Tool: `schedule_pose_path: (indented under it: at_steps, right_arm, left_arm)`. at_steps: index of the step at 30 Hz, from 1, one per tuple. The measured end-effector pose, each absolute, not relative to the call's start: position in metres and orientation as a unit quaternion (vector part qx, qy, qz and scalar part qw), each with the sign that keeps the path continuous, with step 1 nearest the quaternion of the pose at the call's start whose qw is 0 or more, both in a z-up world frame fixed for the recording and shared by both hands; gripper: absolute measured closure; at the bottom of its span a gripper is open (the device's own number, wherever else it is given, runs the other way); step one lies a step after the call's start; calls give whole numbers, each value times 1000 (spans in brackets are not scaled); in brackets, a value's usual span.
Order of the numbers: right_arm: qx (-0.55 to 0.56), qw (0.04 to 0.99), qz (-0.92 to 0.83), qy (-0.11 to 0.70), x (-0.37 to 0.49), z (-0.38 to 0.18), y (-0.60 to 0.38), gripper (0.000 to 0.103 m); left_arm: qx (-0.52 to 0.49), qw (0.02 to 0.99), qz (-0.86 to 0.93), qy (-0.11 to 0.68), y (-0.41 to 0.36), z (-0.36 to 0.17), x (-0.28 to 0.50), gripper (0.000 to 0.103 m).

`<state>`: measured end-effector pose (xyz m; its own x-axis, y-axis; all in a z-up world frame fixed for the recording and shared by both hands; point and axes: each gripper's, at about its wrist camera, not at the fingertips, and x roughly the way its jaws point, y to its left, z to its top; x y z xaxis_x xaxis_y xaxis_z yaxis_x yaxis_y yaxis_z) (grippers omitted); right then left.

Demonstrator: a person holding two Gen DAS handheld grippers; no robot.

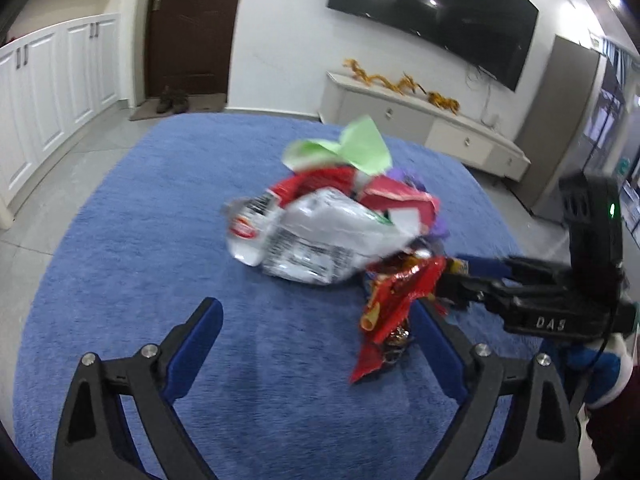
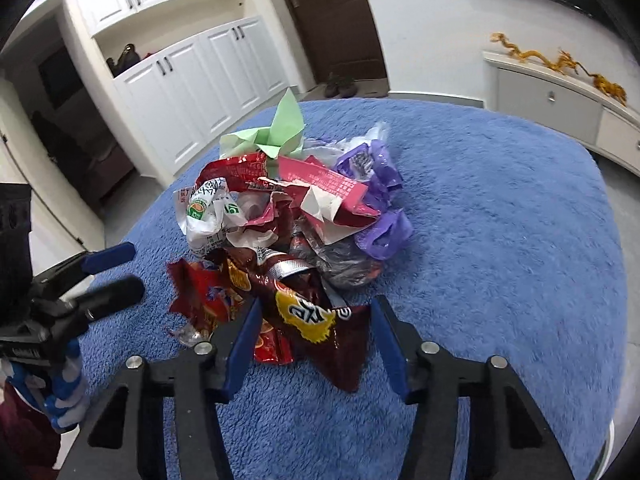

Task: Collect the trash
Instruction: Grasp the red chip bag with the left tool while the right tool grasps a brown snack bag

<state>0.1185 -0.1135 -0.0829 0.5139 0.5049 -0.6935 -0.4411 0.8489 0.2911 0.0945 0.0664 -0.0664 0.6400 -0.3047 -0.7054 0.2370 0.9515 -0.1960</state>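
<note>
A heap of trash [image 1: 328,220] lies on a blue fluffy cover [image 1: 160,240]: a white wrapper, red wrappers, green folded paper [image 1: 352,148], purple plastic. It also shows in the right wrist view [image 2: 288,208]. My left gripper [image 1: 316,320] is open and empty, just short of the heap. My right gripper [image 2: 312,320] is open, its fingers on either side of a dark red snack bag [image 2: 316,320] at the heap's near edge. In the left wrist view the right gripper [image 1: 452,280] reaches the heap from the right beside a red foil wrapper [image 1: 396,300].
The blue cover [image 2: 500,220] spreads wide around the heap. White cabinets [image 1: 48,92], a dark door [image 1: 192,28], a wall television [image 1: 432,12] and a low sideboard [image 1: 420,120] with golden ornaments stand around the room.
</note>
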Motion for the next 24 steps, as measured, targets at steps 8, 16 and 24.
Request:
schedule_pose_path:
  at_steps: [8,16,24]
  right_arm:
    - [17,859,312,405,106,-82,-118,87]
    - [61,873,294,384,75,-71,-151,89]
    - [104,885,265,369,32,-67,-184,89]
  left_arm:
    - [-16,891,-185,415,27,-83,101,17]
    - [-9,874,-204,441,7,-96,107,60]
    - [-7,878,-211,430,-4,-88,85,99]
